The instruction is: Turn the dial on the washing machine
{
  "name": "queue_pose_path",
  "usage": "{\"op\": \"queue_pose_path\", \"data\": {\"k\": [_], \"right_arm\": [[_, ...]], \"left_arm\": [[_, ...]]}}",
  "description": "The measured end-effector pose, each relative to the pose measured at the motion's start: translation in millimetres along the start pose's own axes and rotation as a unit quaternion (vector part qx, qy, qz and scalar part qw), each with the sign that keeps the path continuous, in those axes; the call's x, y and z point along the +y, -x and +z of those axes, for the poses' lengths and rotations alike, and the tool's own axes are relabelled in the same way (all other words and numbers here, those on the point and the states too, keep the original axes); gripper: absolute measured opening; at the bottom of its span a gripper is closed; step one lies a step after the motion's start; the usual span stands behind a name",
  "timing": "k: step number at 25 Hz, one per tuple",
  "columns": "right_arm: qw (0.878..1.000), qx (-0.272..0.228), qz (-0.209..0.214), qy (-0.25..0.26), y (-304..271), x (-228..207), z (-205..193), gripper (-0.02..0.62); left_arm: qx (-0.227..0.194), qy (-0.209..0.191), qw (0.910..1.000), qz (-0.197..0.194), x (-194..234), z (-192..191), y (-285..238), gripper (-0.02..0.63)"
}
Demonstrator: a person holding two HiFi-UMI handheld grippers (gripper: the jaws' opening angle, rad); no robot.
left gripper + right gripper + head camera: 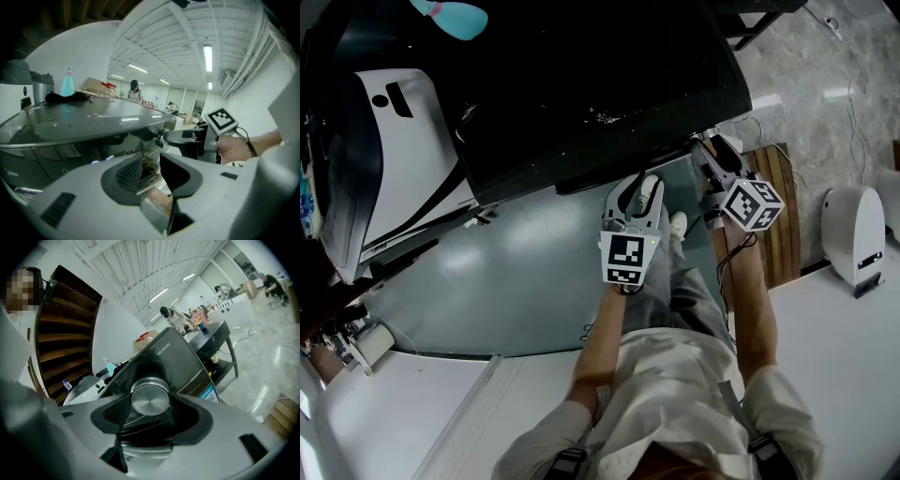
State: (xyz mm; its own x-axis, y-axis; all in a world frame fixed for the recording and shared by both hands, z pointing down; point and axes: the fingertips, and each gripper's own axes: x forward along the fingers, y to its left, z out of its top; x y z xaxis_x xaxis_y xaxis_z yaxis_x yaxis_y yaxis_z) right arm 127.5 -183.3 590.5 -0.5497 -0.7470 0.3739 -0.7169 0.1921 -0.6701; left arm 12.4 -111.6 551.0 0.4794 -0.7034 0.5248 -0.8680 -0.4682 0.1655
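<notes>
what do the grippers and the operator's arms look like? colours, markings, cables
Both the left gripper and right gripper have pale grey shells and dark ribbed pads. Each carries a white cube of black square markers. A thin black cable trails by the right wrist. The person wears a pale short-sleeved shirt; forearms bare.

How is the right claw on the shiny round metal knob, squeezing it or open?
Squeezing it. The right gripper has its jaws pressed against both sides of the shiny round metal washing-machine dial.
</notes>
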Motion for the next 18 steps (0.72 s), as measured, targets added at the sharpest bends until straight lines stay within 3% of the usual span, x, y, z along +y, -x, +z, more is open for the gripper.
{"op": "queue_pose_path", "data": {"k": [18], "right_arm": [[0.988,-0.022,0.041,-0.147,-0.5,-3.1,0.6,0.267]], "left_arm": [[0.0,-0.001,1.0,-0.004,-0.8,1.2,-0.8,0.127]]}}
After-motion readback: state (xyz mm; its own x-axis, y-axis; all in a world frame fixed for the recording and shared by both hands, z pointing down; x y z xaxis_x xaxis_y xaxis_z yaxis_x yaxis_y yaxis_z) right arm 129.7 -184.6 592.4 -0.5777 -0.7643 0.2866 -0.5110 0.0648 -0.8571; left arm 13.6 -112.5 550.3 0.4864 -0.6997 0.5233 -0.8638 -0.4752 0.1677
